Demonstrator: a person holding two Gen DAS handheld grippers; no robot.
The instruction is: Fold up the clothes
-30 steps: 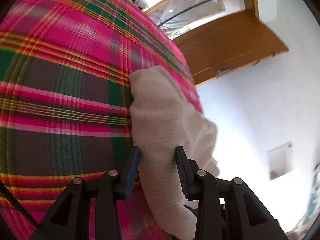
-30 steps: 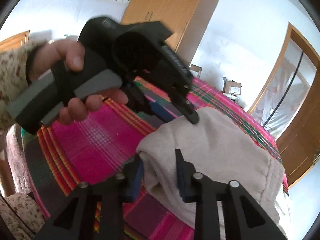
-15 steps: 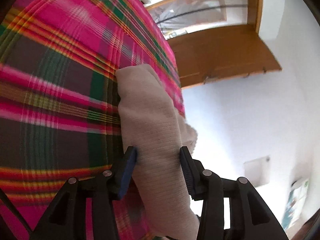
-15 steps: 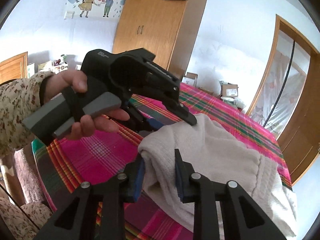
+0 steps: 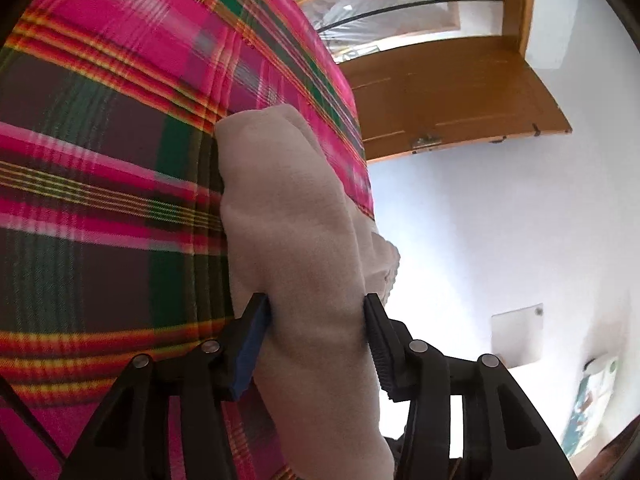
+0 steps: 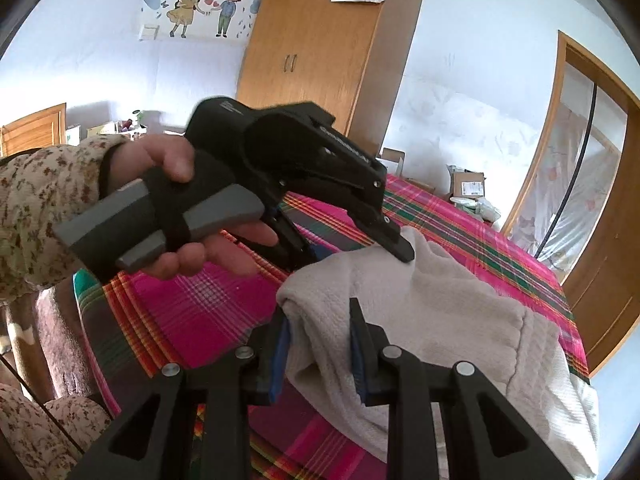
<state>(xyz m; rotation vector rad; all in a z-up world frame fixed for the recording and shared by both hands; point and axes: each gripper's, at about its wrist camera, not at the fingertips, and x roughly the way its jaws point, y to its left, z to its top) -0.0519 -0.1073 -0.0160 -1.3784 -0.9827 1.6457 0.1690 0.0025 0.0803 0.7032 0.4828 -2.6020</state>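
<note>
White walls close in a bedroom with a tall wooden wardrobe [image 6: 328, 64], a cartoon wall sticker [image 6: 204, 0] of two children, and a wooden door [image 5: 448, 96] standing open beside a glazed frame. Across the bed lies a plaid bedspread [image 5: 104, 184] in bright pink, green and dark brown with yellow and orange lines.

On that bedspread, near its edge, rests a cream knitted garment [image 6: 448, 312], bunched into a thick folded roll; its ribbed hem hangs off the side of the bed toward the lower right of the right wrist view.

In the left wrist view, the left gripper [image 5: 316, 340] straddles one end of the roll. Its fingers [image 5: 252, 344] have just been opening and now stand spread, with the garment's thick fold between them; the cloth fills the gap and brushes both pads, yet looks loosely bracketed rather than squeezed.

In the right wrist view, the right gripper [image 6: 318, 352] pinches a nearer fold of the same garment, its blue-padded fingers [image 6: 282, 356] pressing into the knit from both sides. Ahead of it, a hand [image 6: 192, 208] in a floral sleeve [image 6: 44, 200] holds the left gripper's grey-and-black handle, whose upper finger tip touches the top of the garment.
</note>
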